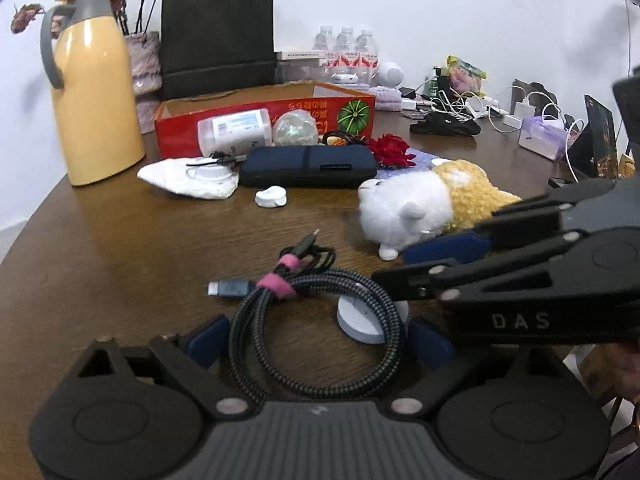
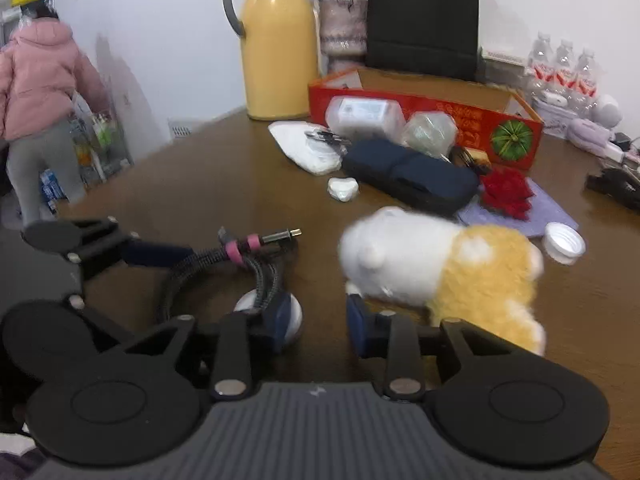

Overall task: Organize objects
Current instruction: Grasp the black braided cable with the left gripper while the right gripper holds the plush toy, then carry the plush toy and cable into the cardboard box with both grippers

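A coiled black braided cable with pink straps lies on the brown table, partly over a white round puck. My left gripper is open, its blue pads standing either side of the coil without pressing it. A white and yellow plush toy lies just beyond to the right. My right gripper comes in from the right in the left wrist view, near the toy's foot and above the puck. Its jaws are narrow but apart, with bare table between them. The plush toy is blurred beside its right finger.
A navy pouch, a white heart-shaped piece, a white cloth and a red flower lie further back. Behind stand a red cardboard box, a yellow jug and a black bag. A person in pink stands off the table's left.
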The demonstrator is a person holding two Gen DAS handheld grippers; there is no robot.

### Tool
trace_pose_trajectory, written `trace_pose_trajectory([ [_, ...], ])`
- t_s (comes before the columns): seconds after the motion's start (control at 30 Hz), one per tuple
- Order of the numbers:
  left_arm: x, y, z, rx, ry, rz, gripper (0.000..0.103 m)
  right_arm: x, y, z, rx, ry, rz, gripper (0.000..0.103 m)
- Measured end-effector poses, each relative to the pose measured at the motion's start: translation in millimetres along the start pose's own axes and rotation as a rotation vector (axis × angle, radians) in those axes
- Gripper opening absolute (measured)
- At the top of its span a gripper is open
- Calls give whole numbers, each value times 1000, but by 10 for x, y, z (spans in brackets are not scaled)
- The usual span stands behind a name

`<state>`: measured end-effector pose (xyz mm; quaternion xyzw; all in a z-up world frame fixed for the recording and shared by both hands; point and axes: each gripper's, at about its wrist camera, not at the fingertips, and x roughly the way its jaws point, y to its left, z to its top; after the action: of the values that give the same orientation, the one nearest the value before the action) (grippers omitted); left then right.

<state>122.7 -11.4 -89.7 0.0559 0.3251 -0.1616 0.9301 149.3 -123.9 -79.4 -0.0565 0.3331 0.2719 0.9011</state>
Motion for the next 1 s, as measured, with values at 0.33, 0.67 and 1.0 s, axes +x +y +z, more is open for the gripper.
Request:
trace_pose_trajectory([
  [0.33,-243,326,-50,-71,-11,74,86,58,4,38,-11,6,-18,32],
  [0.67,-187,292,-62,-64,-17,128,97,-420,62,140,-47,-173,-218,46],
  [1.0,-104,320,-14,-128,7,172,89,-212,-449,-119,75,-40,-307,55],
])
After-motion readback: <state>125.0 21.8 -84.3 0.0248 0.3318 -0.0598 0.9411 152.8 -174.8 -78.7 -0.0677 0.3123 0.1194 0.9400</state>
